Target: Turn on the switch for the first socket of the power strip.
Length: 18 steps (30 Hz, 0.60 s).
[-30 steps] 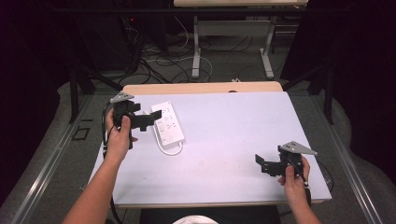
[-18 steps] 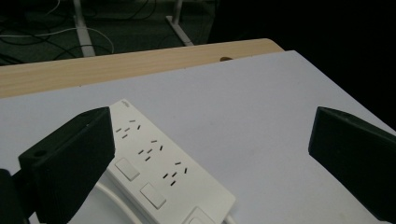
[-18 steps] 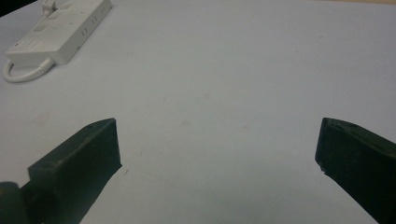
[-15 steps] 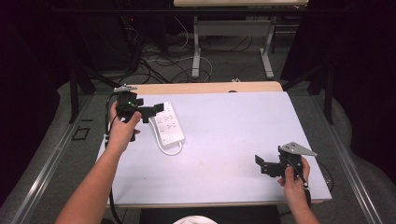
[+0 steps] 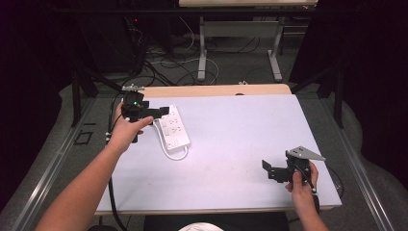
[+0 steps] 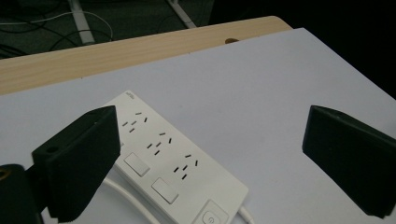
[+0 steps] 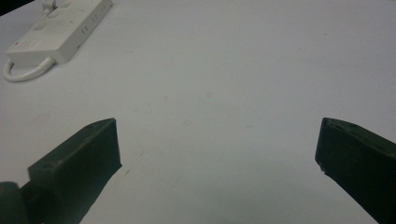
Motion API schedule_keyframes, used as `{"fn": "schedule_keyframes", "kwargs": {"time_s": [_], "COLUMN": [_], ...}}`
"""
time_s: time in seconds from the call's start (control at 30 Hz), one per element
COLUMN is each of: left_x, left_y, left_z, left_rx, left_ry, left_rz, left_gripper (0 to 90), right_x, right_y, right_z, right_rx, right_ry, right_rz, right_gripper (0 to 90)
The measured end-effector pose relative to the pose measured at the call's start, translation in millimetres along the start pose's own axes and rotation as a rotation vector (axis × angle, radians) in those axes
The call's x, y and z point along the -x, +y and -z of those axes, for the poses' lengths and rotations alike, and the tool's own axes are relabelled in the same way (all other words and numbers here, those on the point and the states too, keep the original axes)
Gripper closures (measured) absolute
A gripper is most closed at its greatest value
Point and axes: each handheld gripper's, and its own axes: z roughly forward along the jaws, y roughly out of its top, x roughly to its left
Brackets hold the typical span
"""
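A white power strip (image 5: 174,127) lies on the white table top (image 5: 240,125) at the left, its cord looping off the near end (image 5: 175,155). A person's left hand holds my left gripper (image 5: 161,111) just left of the strip's far end. In the left gripper view the strip (image 6: 173,163) lies below and between the jaws of that gripper (image 6: 210,121), untouched. Those jaws have just been closing a little and still stand wide, pinching nothing. My right gripper (image 5: 269,171) rests at the near right, held by the other hand. It is open (image 7: 217,130) over bare table, with the strip (image 7: 56,28) far off.
A wooden desk edge (image 5: 216,90) runs along the far side of the white top. Beyond it, cables and metal table legs (image 5: 202,48) stand on the floor. A black cable (image 5: 111,192) trails down from the left gripper past the table's left edge.
The left gripper has moved toward the table's far edge and slightly right, along the power strip. The right gripper has stayed where it was.
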Motion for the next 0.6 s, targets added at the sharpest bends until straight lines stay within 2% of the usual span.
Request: {"fn": "schedule_keyframes", "kwargs": {"time_s": [0.03,0.07,0.13,0.17,0.23,0.27,0.3,0.43,0.6], "left_x": [2.2,3.2,6.0,7.8,10.8,11.5,12.9,15.5,17.5], "left_y": [0.4,1.7,3.0,3.5,4.7,5.5,5.0,4.0,4.3], "left_z": [-0.9,-0.2,-1.2,-2.1,-3.3,-3.4,-5.4,-8.7,-9.9], "left_rx": [0.004,-0.011,-0.012,-0.009,-0.015,-0.027,-0.011,-0.024,-0.024], "left_ry": [-0.004,-0.006,-0.010,-0.006,0.013,0.009,0.017,0.023,0.043], "left_rz": [0.007,-0.006,-0.017,-0.025,-0.056,-0.064,-0.063,-0.072,-0.082], "left_gripper": [7.7,8.8,9.8,13.3,15.6,15.6,15.7,16.5,22.9], "right_x": [0.3,0.0,-0.2,-0.4,-0.8,-0.9,-0.9,-0.7,-1.4], "right_y": [0.2,0.1,0.1,0.1,0.0,0.0,0.0,0.1,0.1], "right_z": [0.1,-0.5,-0.8,-1.2,-1.7,-1.8,-1.9,-2.7,-3.5], "right_rx": [-0.005,-0.001,-0.002,-0.005,-0.007,-0.007,-0.006,-0.005,-0.006], "right_ry": [-0.001,-0.003,-0.002,0.006,0.008,0.008,0.010,0.013,0.018], "right_rz": [0.007,0.008,0.008,0.008,0.005,0.004,0.004,0.006,0.010], "right_gripper": [0.0,0.0,0.0,0.0,0.0,0.0,0.0,0.0,0.0]}}
